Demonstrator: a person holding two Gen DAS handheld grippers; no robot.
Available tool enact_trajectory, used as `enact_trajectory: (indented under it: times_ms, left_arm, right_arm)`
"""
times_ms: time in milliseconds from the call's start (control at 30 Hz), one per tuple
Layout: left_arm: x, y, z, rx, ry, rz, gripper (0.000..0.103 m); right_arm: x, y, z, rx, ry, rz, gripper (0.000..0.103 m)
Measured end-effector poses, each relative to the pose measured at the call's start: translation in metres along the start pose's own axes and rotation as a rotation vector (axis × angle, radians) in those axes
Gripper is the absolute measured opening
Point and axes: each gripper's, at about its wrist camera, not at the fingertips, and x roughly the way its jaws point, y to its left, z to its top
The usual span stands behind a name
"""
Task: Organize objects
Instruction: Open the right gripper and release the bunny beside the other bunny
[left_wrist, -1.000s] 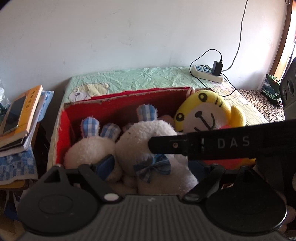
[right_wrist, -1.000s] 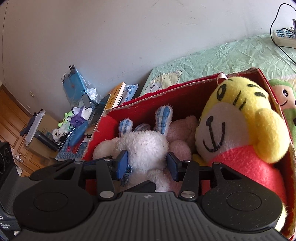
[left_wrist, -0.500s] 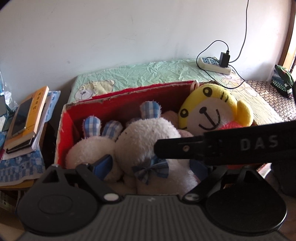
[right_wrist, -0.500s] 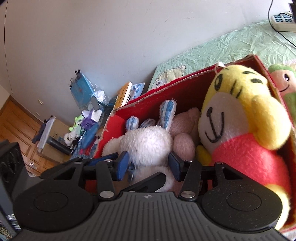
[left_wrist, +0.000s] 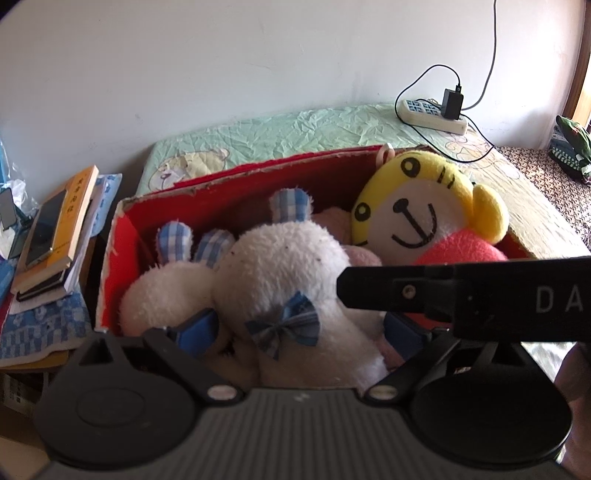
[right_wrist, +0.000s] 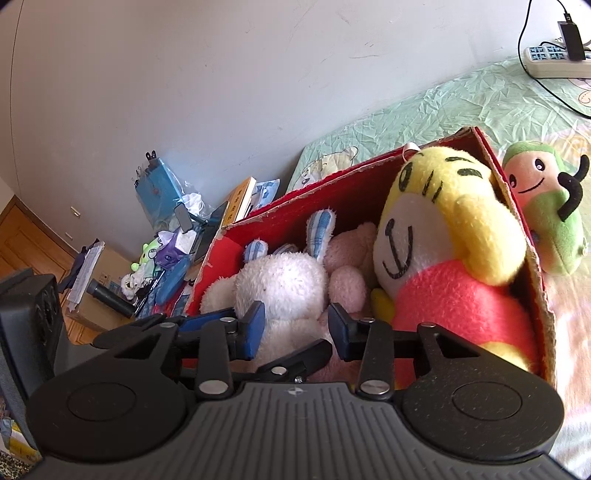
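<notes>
Over the last second both grippers have drawn back from the red box on the bed, left gripper and right gripper with jaws open and empty around the white bunny, suggesting the toys are stowed

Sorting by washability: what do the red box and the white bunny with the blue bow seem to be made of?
Red box: apparently cardboard, going by the torn brownish rim, with a matte, possibly felt-like red lining. White bunny with the blue bow: fluffy plush fabric, with woven-looking checked ears and bow.
</notes>
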Motion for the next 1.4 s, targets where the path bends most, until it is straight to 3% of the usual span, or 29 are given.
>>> enact_trajectory:
  times_ms: [733,1400]
  left_arm:
    - [0.015,0.0,-0.002,-0.046,0.061,-0.024,0.101]
    - [0.024,0.002,-0.002,-0.095,0.099,-0.038,0.102]
  right_arm:
    - [0.003,0.004,-0.009,-0.058,-0.005,-0.097,0.037]
    - [0.005,0.007,-0.01,-0.075,0.022,-0.122,0.036]
